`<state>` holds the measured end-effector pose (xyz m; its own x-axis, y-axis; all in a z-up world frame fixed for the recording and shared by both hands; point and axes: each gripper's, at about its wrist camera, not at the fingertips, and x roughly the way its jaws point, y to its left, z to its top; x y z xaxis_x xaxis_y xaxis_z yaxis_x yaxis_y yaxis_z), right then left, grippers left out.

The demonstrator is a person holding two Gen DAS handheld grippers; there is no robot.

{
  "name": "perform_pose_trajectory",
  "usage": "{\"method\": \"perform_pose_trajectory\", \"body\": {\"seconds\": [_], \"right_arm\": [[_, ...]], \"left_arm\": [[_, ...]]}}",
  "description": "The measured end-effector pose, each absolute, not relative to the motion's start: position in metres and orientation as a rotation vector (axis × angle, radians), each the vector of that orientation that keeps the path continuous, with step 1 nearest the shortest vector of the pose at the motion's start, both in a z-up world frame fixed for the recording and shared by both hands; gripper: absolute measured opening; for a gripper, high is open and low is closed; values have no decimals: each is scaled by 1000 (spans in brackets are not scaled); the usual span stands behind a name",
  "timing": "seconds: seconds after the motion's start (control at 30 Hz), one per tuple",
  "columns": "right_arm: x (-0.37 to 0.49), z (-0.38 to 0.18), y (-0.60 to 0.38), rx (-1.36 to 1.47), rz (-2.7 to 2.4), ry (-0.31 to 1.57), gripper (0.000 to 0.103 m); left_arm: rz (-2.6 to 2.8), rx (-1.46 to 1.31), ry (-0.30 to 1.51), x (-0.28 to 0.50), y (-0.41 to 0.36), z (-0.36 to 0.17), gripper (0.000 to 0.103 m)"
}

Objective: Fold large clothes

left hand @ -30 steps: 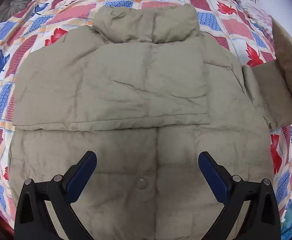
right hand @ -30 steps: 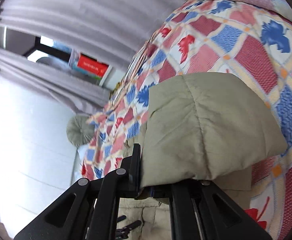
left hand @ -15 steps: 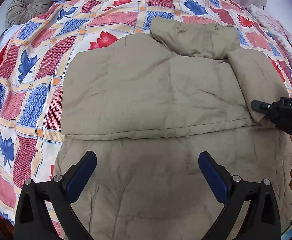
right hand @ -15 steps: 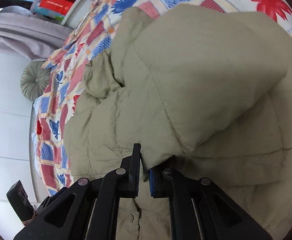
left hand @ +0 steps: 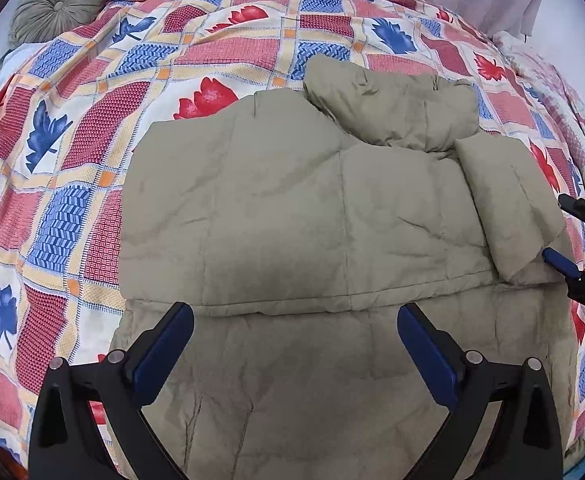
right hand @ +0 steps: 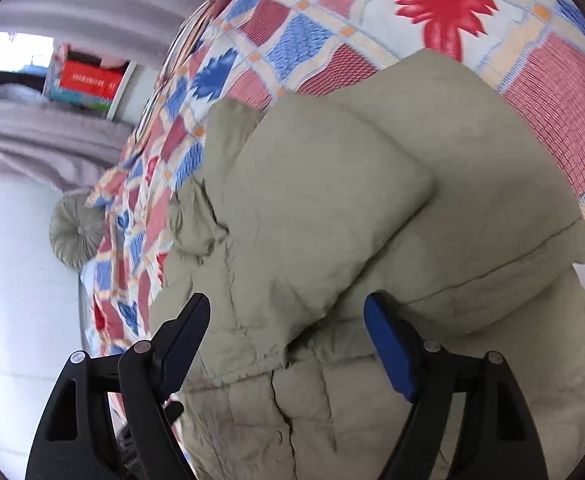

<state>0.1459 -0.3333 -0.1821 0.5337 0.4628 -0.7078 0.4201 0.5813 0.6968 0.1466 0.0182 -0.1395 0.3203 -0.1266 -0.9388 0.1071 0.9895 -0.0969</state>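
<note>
The puffy olive-khaki jacket lay flat near the bed's front edge, both sleeves folded in across its body.

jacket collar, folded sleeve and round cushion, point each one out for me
jacket collar (left hand: 392, 108), left wrist view, on the middle of the puffy collar
folded sleeve (left hand: 508, 204), left wrist view, on its flat upper face
round cushion (left hand: 54, 6), left wrist view, on its centre button

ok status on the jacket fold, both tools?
Left tool open, over jacket, holding nothing. Right tool opening, sleeve lying folded across jacket, pads clear. Nothing in the way.
</note>
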Motion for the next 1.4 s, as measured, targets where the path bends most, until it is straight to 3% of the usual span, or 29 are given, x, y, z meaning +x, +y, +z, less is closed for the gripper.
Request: {"method": "perform_pose_trajectory", "body": {"seconds": [0.07, 0.13, 0.17, 0.2, 0.3, 0.5, 0.77, 0.83, 0.9, 1.13, 1.33, 1.4], "right_arm": [[146, -192, -351, 1139, -13, 1012, 81], [148, -198, -359, 1214, -65, 982, 51], [152, -199, -359, 1210, -77, 984, 19], [156, -197, -358, 1194, -66, 984, 11], [176, -167, -333, 1008, 2, 967, 11], [208, -123, -222, 550, 262, 1025, 11], [188, -163, -160, 354, 303, 1211, 14], [182, -170, -164, 375, 295, 1240, 33], [177, -170, -173, 394, 284, 1238, 80], [154, -159, -235, 630, 291, 1187, 80], [109, -182, -321, 949, 188, 1149, 80], [95, -192, -351, 1047, 127, 1120, 80]], "left_arm": [[-142, -41, 1218, 149, 26, -136, 102], [-139, -72, 1207, 151, 36, -132, 102], [-137, -85, 1202, 152, 41, -130, 102], [-134, -93, 1198, 153, 46, -129, 102], [-130, -117, 1189, 158, 61, -126, 102], [-113, -198, 1189, 164, 86, -124, 102], [-163, -256, 1193, 170, 83, -123, 102], [-205, -287, 1201, 172, 75, -124, 102], [-256, -320, 1209, 176, 63, -125, 102], [-366, -368, 1247, 195, 15, -136, 102], [-374, -367, 1323, 216, -24, -174, 102], [-384, -382, 1341, 220, -36, -184, 92]]}}
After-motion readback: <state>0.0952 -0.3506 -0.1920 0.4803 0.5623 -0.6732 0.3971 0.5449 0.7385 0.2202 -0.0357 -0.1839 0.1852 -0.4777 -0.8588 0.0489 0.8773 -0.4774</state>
